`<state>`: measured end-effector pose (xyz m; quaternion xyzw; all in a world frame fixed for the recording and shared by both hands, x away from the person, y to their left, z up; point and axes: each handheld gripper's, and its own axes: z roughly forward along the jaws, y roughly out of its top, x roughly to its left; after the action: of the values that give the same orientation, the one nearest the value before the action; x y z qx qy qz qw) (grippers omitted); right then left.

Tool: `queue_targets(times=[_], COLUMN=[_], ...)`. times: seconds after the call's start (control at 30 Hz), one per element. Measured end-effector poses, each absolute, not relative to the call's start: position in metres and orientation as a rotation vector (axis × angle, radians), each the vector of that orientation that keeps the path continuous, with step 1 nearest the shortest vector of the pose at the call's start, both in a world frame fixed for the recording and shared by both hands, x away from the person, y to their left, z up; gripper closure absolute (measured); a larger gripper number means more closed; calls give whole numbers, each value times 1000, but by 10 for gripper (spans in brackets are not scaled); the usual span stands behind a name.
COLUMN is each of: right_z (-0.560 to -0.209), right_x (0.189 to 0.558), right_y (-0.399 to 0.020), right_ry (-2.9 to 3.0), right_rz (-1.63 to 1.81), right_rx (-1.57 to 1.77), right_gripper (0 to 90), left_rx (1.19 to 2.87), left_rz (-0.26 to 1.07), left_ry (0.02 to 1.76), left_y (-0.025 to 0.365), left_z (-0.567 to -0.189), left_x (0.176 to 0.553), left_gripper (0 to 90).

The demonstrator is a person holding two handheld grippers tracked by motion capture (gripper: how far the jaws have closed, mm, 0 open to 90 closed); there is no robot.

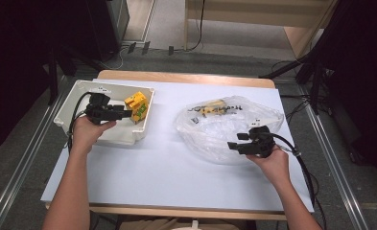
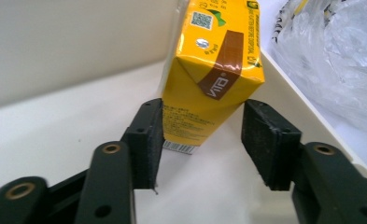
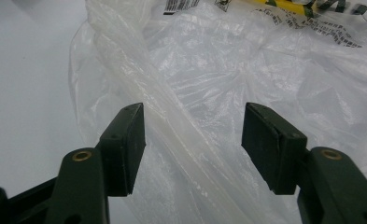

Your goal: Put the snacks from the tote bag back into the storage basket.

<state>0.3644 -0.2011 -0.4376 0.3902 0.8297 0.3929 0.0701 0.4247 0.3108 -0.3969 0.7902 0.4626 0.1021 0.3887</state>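
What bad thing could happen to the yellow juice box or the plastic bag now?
The juice box stands tilted in the white bin, between the left gripper's open jaws. A nudge from a jaw might tip it over.

The right gripper hangs open over the crinkly clear plastic bag. Thin film could slip out or tear if pinched and pulled, and a carton inside might slide.

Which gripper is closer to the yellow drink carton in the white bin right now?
Left. The left gripper sits in the white bin with the yellow drink carton between its open jaws; the right gripper is across the table at the plastic bag.
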Motion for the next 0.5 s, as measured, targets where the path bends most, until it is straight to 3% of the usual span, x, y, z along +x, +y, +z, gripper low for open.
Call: queue_targets(times=[0.1, 0.4, 0.5], right_z=[-437, -437, -437], right_x=[365, 367, 367], right_y=[-202, -202, -202], right_ry=[2490, 2487, 2485], right_rz=[1185, 1191, 1195], right_rx=[1182, 1176, 1180], right_gripper=[404, 401, 402], left_rx=[2004, 1990, 1973], left_rz=[255, 217, 197], left_ry=[1153, 1127, 1131], left_y=[311, 314, 313], left_z=[-396, -391, -391], left_x=[421, 411, 411], left_gripper=[564, 869, 900])
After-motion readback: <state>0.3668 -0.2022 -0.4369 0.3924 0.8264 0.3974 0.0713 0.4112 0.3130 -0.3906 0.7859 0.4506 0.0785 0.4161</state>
